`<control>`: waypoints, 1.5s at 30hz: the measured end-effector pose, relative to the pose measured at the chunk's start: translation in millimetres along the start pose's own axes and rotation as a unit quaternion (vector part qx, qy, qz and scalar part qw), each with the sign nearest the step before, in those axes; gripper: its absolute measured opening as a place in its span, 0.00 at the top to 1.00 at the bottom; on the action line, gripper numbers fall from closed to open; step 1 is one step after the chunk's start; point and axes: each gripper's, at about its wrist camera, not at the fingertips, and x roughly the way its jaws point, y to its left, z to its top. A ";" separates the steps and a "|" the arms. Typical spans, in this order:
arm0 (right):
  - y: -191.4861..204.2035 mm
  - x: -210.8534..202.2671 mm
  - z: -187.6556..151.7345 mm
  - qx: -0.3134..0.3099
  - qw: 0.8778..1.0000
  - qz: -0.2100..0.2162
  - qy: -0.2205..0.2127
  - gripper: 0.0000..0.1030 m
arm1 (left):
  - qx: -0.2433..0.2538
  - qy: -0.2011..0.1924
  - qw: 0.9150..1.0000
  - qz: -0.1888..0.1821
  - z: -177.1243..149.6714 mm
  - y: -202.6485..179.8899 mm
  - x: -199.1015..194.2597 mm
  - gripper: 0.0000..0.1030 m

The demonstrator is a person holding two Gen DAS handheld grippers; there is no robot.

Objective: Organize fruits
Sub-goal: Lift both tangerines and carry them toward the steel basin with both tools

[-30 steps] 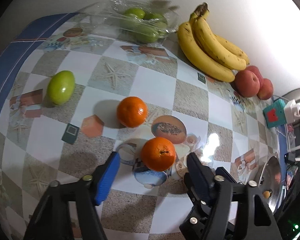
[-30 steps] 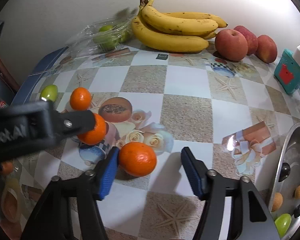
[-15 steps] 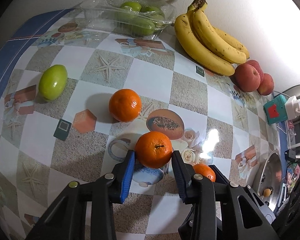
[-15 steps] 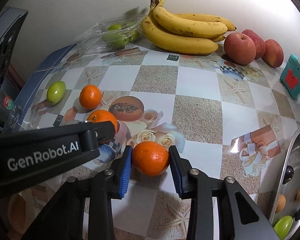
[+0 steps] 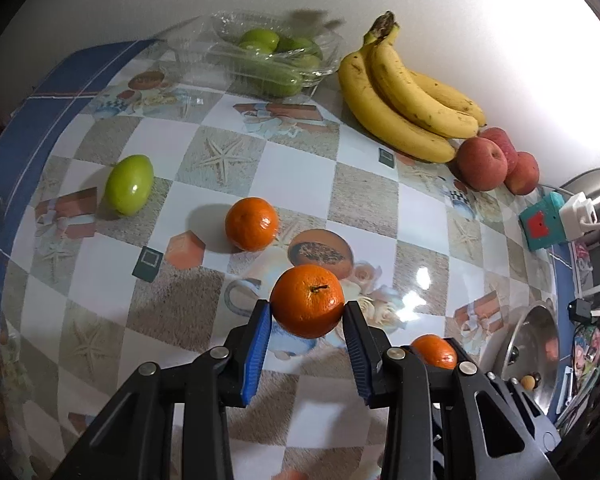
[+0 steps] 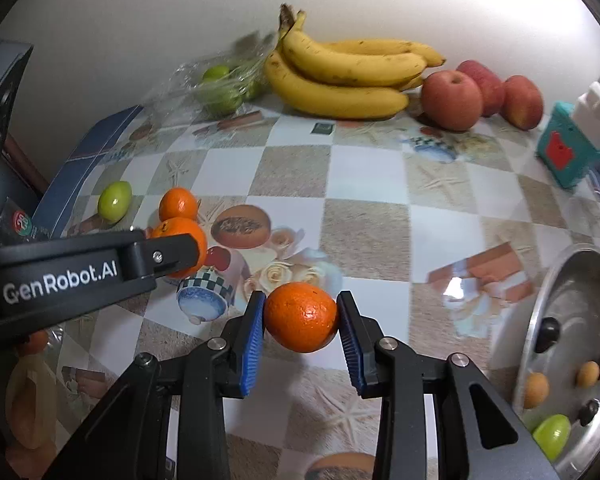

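Gripping now: both jaws, wide a second ago, have clamped | left gripper (image 5: 306, 326) holds orange (image 5: 307, 301) | right gripper (image 6: 301, 320) holds second orange (image 6: 301, 317) | I judge both ready to carry off tabletop (image 5: 380, 208).

Surface (image 6: 364, 236): we see a checkered cloth with starfish and fruit prints;
Adapter (image 6: 562, 152): teal, red mark, white plug, far right;
Lid (image 6: 572, 344): shiny metal, at our right edge
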 end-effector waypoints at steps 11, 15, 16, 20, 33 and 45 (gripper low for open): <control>-21.8 -41.4 -10.5 0.016 0.999 -0.024 -0.014 0.64 | 0.023 -0.007 1.000 -0.011 -22.8 -34.7 -25.1 0.68; -33.7 -53.7 -18.3 0.022 0.999 -0.032 -0.016 0.64 | 0.030 -0.019 0.999 -0.007 -27.4 -40.6 -37.7 0.68; -36.4 -55.6 -19.8 0.025 0.999 -0.033 -0.016 0.64 | 0.031 -0.021 0.999 -0.006 -28.8 -41.8 -39.3 0.68; -48.7 -63.3 -25.5 0.039 0.999 -0.034 -0.015 0.64 | 0.028 -0.011 0.999 -0.012 -33.1 -39.9 -35.6 0.68; -71.8 -57.7 -32.7 0.072 0.997 -0.032 0.010 0.64 | -0.026 0.003 0.999 -0.027 -29.8 -8.9 -8.6 0.67; -82.1 -54.7 -34.7 0.088 0.996 -0.027 0.018 0.64 | 0.006 0.019 0.999 -0.027 -33.4 -29.6 18.5 0.47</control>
